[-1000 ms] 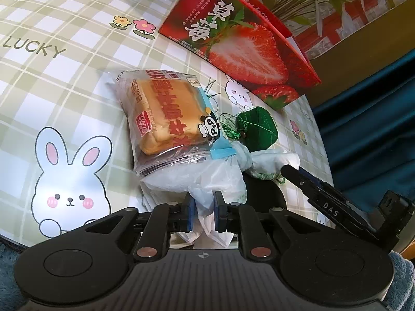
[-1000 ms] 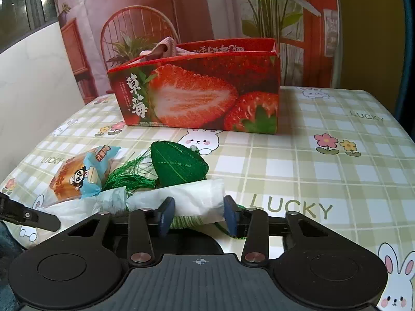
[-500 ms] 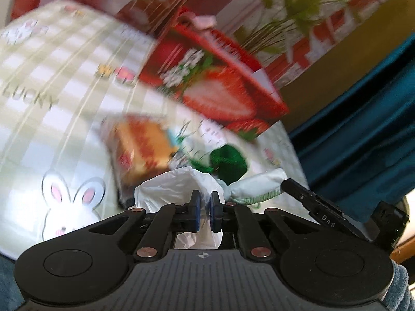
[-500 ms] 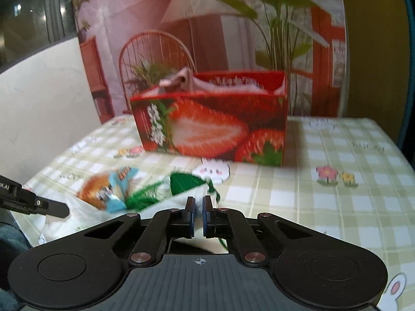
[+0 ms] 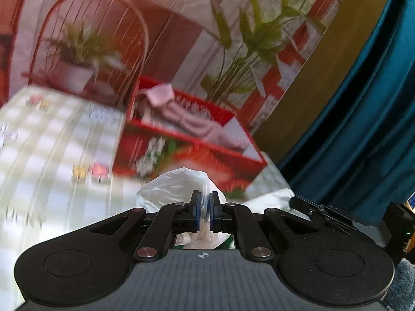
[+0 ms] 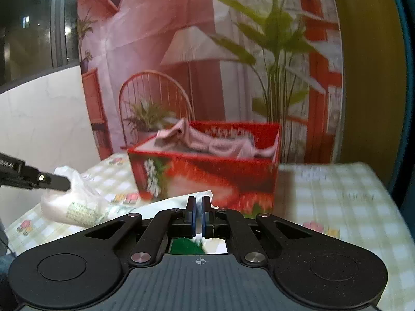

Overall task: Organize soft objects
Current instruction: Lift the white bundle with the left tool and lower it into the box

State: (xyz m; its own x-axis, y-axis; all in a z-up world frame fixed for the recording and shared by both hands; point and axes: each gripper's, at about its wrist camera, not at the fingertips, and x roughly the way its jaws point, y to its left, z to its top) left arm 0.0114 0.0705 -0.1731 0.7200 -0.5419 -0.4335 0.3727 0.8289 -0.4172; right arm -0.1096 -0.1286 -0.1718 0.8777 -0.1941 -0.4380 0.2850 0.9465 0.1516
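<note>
Both grippers, left (image 5: 204,208) and right (image 6: 198,213), have jaws clenched on a thin, crinkled white plastic bag (image 5: 176,189), bunched and translucent.

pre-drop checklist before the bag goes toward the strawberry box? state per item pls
1. Left claw shut on the white plastic bag: ok.
2. Right claw shut on the bag's other end: ok; film shows at the fingertips.
3. Bag lifted off the checked tablecloth: cannot tell.
4. Strawberry box open at the top: ok.
5. Room in the box: cannot tell; a pink cloth already lies inside, draped up to the rim.
6. View sharp enough to aim: not ok in the left wrist view, which is motion-blurred.
</note>
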